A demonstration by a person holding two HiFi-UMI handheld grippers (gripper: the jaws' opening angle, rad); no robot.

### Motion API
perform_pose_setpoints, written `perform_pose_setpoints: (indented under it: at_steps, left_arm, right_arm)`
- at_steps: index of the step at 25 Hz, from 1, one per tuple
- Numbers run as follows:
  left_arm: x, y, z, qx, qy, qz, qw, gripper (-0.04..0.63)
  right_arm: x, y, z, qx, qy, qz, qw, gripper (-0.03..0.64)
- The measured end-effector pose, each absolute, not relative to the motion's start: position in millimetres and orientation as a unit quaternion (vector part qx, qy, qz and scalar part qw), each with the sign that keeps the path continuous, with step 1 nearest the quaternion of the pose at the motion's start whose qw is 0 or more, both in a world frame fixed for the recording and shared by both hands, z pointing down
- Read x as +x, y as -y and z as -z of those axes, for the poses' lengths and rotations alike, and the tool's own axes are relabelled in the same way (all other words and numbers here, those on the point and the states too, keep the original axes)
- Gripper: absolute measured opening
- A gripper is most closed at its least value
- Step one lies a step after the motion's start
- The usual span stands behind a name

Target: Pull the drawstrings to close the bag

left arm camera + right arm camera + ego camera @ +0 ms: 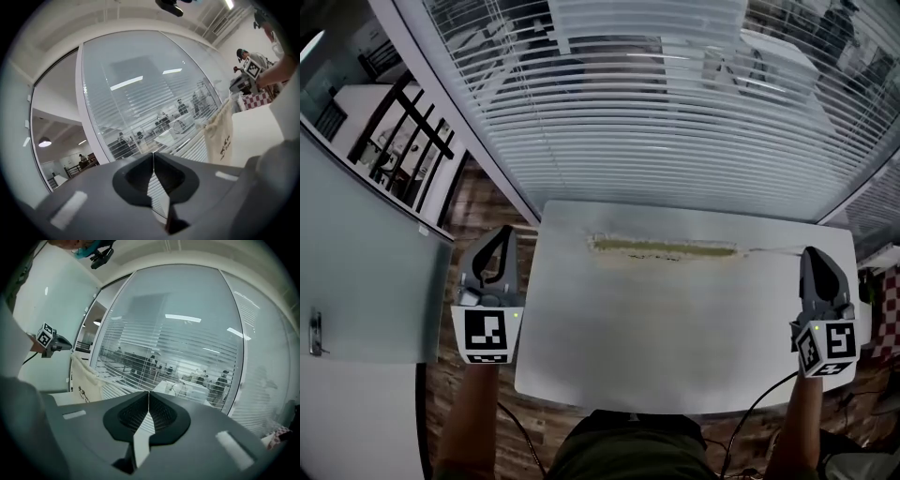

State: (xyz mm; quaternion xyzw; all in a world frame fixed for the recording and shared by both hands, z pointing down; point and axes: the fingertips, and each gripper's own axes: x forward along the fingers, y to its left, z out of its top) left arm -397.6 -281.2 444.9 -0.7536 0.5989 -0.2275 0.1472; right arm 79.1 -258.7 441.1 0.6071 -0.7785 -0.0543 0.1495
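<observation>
A beige cloth drawstring bag (664, 248) is at the far side of the white table (675, 328); from above only its narrow top edge shows. A thin string (772, 249) trails right from it. The bag (220, 136) shows dark print in the left gripper view, and it appears as the bag (86, 380) in the right gripper view. My left gripper (500, 236) is held off the table's left edge, jaws shut and empty. My right gripper (815, 255) is by the right edge, also shut on nothing. Both are well apart from the bag.
A glass wall with white blinds (656, 112) runs right behind the table's far edge. A wooden floor (478, 211) and a glass partition (366, 272) lie to the left. Cables (750, 422) hang at the near edge. A checked cloth (889, 300) is at the far right.
</observation>
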Motion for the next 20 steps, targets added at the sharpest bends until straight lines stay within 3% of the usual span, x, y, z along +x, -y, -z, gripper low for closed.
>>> perform_pose_setpoints:
  at_steps: [20]
  left_arm:
    - [-435, 279, -417, -0.724, -0.653, 0.18, 0.135, 0.011]
  right_arm:
    - [115, 253, -408, 0.643, 0.755, 0.076, 0.105, 0.015]
